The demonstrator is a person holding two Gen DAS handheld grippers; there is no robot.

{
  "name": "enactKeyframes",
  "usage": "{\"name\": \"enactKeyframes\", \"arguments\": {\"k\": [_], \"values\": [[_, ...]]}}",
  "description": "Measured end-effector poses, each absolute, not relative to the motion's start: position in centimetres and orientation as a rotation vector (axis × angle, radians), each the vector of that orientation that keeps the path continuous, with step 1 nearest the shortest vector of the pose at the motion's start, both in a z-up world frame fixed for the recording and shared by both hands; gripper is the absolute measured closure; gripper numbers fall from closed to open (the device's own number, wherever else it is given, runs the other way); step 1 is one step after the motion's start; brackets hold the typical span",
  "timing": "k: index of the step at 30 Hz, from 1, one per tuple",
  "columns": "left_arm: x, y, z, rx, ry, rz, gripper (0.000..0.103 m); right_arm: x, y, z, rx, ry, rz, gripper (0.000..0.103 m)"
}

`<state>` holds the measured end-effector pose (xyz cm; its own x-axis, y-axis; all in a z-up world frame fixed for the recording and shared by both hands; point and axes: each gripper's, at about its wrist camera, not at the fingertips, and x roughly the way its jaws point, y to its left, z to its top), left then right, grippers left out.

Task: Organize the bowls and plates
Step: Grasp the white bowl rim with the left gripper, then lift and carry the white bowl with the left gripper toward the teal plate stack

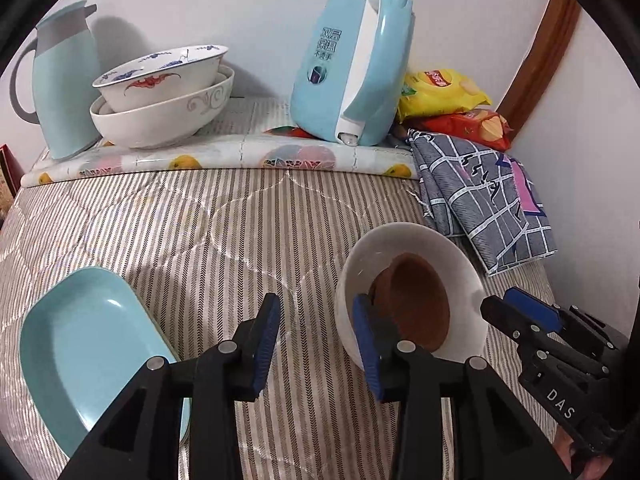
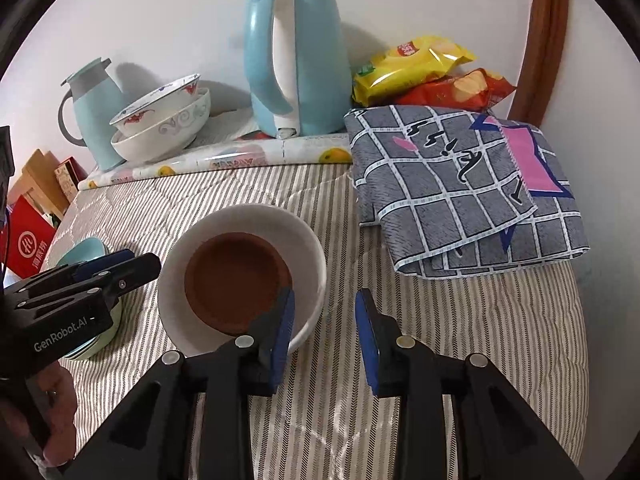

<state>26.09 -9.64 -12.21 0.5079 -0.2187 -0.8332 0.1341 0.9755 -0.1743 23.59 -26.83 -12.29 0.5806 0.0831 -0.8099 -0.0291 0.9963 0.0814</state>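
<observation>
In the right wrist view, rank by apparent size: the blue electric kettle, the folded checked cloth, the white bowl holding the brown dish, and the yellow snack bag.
1. Folded checked cloth
2. Blue electric kettle and white bowl look similar in extent; the bowl is nearer, so unranked.
3. Yellow snack bag

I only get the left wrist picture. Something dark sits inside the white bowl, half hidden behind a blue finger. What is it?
Observer: In the right wrist view it is a brown bowl nested in the white bowl, and it looks empty.
Visitor: Is that other tool at my right edge holding anything?
Observer: No. The right gripper has its fingers spread apart with nothing between them. One finger hangs over the white bowl's near rim, and the other is over the striped cover beside it.
</observation>
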Motion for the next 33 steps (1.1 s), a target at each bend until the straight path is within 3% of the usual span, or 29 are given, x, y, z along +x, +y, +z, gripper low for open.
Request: {"name": "enactKeyframes", "arguments": {"k": [14, 33], "values": [[27.9, -11.2, -14.7, -0.068, 1.111, -0.269, 0.067, 25.4, -25.6, -14.3, -0.012, 1.019, 0.051, 0.072], [29.2, -10.9, -16.2, -0.096, 1.082, -0.259, 0.067, 27.2, -26.2, -16.2, 0.027, 1.064, 0.041, 0.072]]}}
